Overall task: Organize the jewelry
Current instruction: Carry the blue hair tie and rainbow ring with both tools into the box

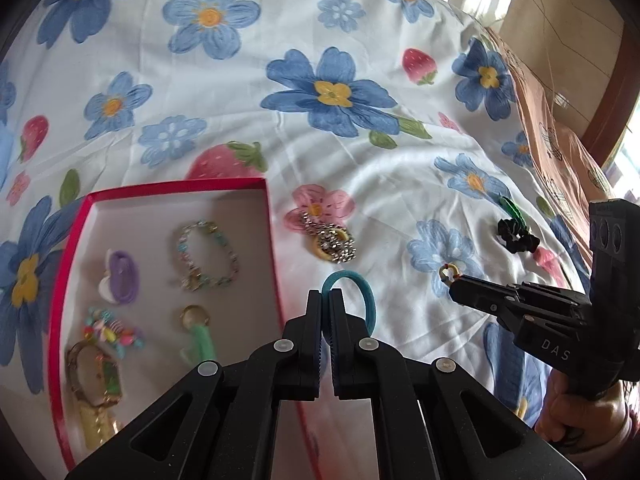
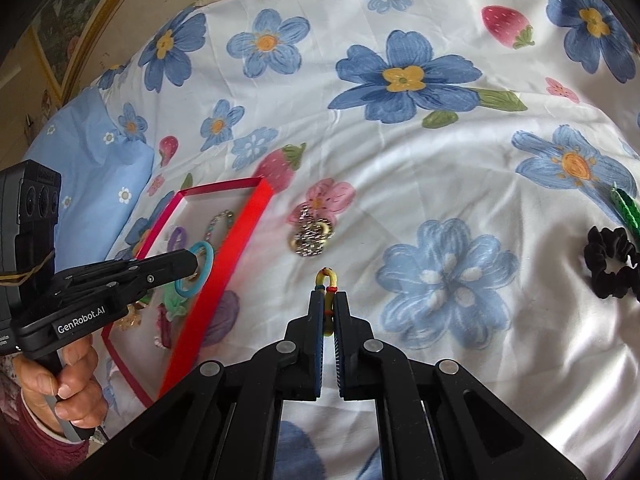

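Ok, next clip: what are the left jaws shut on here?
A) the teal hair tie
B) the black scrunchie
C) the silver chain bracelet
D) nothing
A: the left gripper pinches the teal hair tie between its shut jaws, while the black scrunchie and silver chain bracelet lie on the bedsheet.

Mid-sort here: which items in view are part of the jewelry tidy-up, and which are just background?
Job: red box; teal hair tie in left gripper; yellow ring in right gripper; silver chain; black scrunchie; green clip.
Background: floral bedsheet; blue pillow.
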